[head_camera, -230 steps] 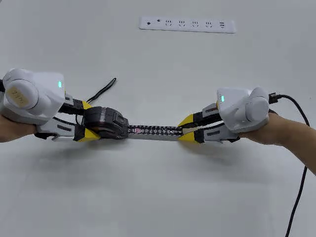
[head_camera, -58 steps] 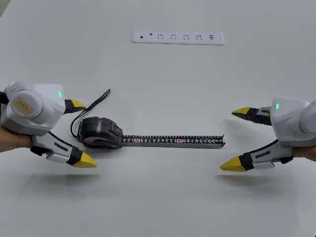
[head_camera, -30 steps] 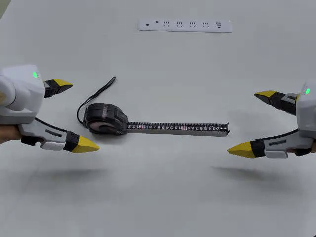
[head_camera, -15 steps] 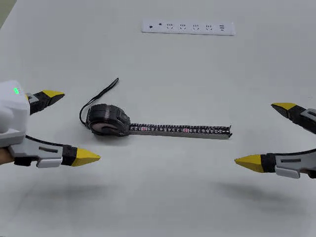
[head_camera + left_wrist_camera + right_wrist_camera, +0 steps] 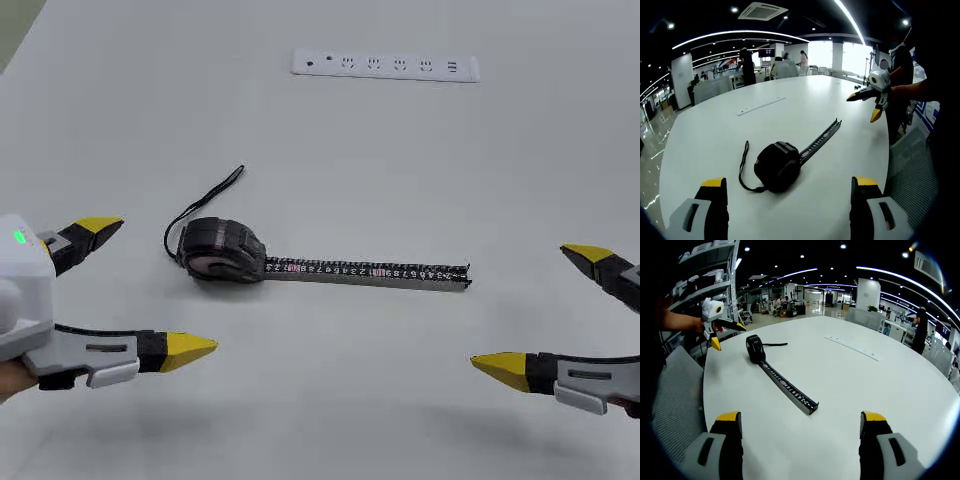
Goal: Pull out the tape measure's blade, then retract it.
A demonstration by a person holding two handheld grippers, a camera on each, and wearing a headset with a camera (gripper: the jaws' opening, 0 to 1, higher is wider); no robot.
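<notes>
Left gripper (image 5: 165, 284) spread | tape measure (image 5: 222, 251) blade (image 5: 368, 271) points toward right gripper (image 5: 520, 304)

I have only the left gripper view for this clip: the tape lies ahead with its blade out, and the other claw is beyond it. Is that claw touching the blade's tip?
Observer: No. The head view shows a clear gap between the tip of the blade and the right claw, whose jaws stand open and hold nothing.
Operator: What is the white bar further back on the table?
Observer: A power strip. Its row of sockets is plain in the head view, and it lies well apart from the tape.
</notes>
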